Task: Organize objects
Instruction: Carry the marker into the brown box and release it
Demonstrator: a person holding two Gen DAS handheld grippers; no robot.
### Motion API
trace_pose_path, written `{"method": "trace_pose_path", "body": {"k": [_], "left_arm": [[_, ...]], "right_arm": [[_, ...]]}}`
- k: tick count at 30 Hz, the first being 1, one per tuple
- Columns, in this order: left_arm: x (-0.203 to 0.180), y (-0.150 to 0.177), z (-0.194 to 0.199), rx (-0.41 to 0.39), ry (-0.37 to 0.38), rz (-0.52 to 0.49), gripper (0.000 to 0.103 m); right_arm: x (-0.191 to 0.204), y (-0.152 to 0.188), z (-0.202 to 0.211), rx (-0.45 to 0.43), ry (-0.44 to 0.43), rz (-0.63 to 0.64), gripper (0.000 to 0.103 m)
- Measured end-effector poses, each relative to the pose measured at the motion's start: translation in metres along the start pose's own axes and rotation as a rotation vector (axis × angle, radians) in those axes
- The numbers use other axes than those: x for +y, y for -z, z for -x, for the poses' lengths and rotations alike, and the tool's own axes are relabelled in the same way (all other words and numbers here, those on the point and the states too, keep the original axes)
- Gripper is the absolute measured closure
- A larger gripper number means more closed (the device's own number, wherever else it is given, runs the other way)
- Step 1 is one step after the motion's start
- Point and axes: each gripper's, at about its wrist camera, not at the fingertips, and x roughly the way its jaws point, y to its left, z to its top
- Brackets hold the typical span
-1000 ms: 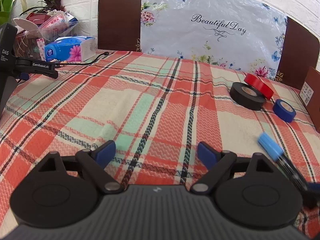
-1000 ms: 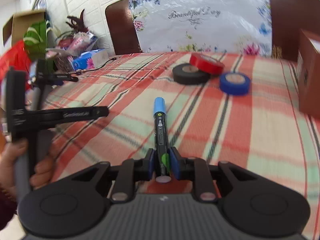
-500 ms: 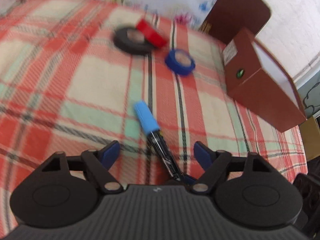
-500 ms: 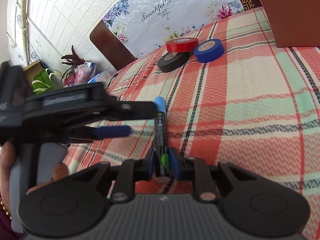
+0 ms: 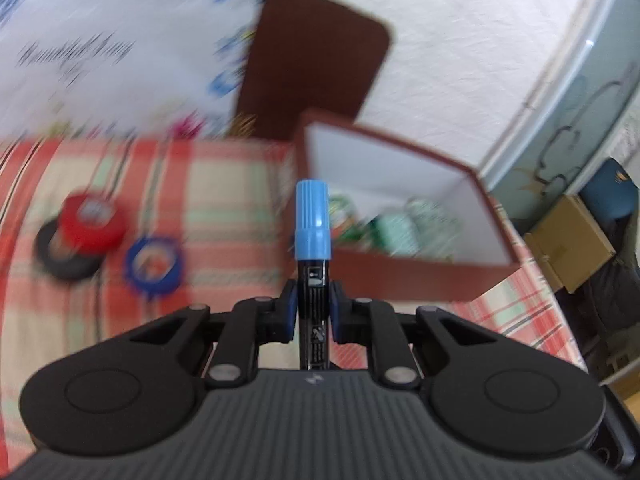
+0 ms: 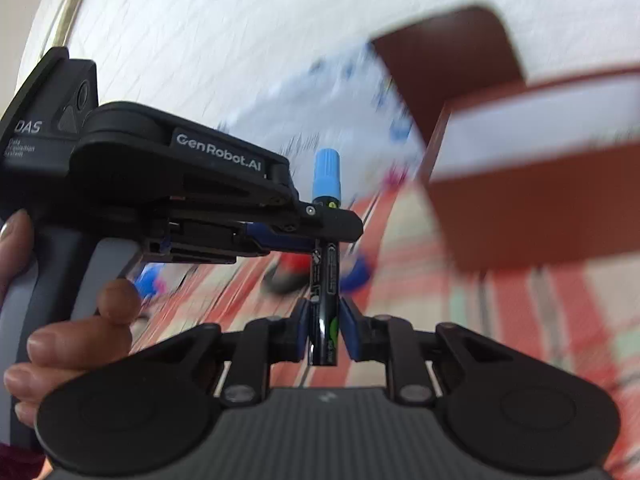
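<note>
box contents point(image 5: 400, 224) blurred, tape rolls point(image 5: 90, 222) smeared

White textured wall point(image 5: 460, 40), dark brown chair back point(image 5: 312, 64)

Right gripper point(image 6: 325, 328) clamps the lower barrel of a blue-capped marker point(image 6: 325, 280); left gripper point(image 6: 320, 226), held by a hand point(image 6: 68, 320), has just closed on its upper barrel. Brown box point(image 6: 540, 200) at right, blurred.
</note>
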Motion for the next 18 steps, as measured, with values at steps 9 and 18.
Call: {"method": "trace_pose_path", "body": {"k": [9, 18], "left_arm": [[-0.058, -0.052, -0.069, -0.068, 0.042, -0.174, 0.085], [-0.032, -0.042, -0.095, -0.006, -0.027, -0.13, 0.081]], "right_arm": [[-0.053, -0.073, -0.015, -0.243, 0.233, 0.087, 0.085], [-0.085, -0.063, -0.054, -0.21, 0.282, 0.106, 0.067]]}}
